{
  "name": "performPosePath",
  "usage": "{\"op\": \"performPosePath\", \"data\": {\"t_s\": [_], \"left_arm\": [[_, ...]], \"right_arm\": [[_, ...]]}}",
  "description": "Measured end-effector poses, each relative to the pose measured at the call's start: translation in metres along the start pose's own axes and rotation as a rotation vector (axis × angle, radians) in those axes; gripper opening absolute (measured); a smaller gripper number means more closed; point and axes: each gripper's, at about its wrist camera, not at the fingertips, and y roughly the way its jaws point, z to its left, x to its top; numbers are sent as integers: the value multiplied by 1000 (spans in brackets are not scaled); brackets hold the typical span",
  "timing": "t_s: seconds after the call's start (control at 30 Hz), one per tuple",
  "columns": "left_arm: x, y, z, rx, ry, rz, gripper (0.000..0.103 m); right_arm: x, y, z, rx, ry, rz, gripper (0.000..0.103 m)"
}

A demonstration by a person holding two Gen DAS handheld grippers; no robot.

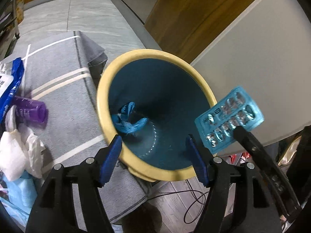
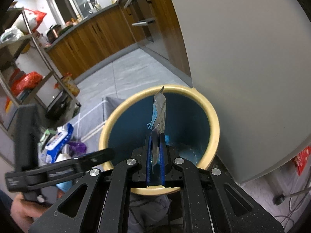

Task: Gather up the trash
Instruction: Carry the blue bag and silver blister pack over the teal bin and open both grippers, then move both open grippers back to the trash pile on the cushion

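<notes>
My left gripper [image 1: 153,155] hangs over the bin [image 1: 108,89], jaws apart and empty; a blue scrap [image 1: 129,120] already lies at the bottom. My right gripper [image 2: 155,155] is clamped on an empty pill pack [image 2: 159,112] above the bin's mouth, not yet dropped. On the grey mat [image 1: 64,81] tissues [image 1: 17,153], a purple cup [image 1: 32,111] and a blue packet [image 1: 11,89] are left to collect.

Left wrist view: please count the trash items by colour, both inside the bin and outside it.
Blue: 3 (crumpled wrapper in the bin, blister pack in the right claw, blue packet)
Purple: 1 (cup)
White: 1 (tissue heap)
Total: 5
</notes>
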Motion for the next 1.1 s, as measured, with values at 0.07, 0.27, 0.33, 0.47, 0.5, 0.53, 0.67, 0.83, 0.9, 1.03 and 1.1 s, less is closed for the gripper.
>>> {"op": "performPosePath", "data": {"t_s": [0.07, 0.27, 0.33, 0.47, 0.5, 0.53, 0.67, 0.83, 0.9, 1.03, 1.1], "left_arm": [[-3, -7, 4, 4, -3, -7, 68], [-6, -31, 13, 27, 0, -44, 73], [-6, -36, 14, 41, 8, -55, 74], [-9, -46, 17, 55, 18, -66, 74], [-10, -49, 17, 58, 19, -68, 74], [-11, -51, 18, 60, 19, -71, 74], [-12, -60, 22, 73, 22, -86, 77], [-20, -82, 37, 101, 13, -119, 86], [-21, -91, 46, 108, -3, -131, 86], [-26, -114, 70, 127, -37, -155, 87], [-28, -125, 82, 139, -51, -165, 87]], "right_arm": [[-1, 9, 3, -9, -1, 21, 9], [-2, 23, 15, 13, -22, 55, 14], [-1, 23, 20, 31, -24, 49, 17], [0, 18, 28, 50, -38, 32, 20], [1, 17, 29, 52, -37, 29, 20], [1, 16, 29, 54, -33, 28, 20], [2, 11, 27, 56, -18, 18, 22], [1, 2, 22, 62, -6, 6, 42], [1, -1, 24, 67, -7, -1, 49], [1, -4, 38, 83, -38, -2, 63], [1, -5, 48, 97, -57, -5, 68]]}}
